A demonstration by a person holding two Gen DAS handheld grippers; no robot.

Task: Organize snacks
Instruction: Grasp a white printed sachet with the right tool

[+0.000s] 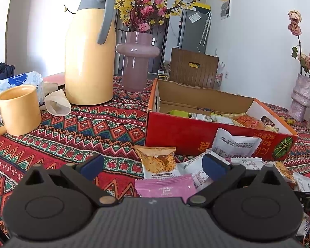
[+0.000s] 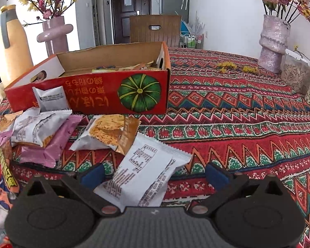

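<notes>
Both tools are spread wide and empty, so I'd drop the right tool (image 2: 154, 174) straight over the flat white foil snack packet (image 2: 143, 173) between its pads, then carry it to the red cardboard box (image 2: 105, 92) at 11 o'clock.

Red cardboard box (image 2: 88, 91) with a green pumpkin print, open-topped, stood on the patterned cloth, partly filled with snack packets (image 1: 223, 117), white packet (image 2: 50, 98) leaned against its front wall, pink packet (image 2: 49, 142), white packet (image 2: 146, 175) and orange cracker packet (image 2: 109, 132) lay scattered in front
</notes>
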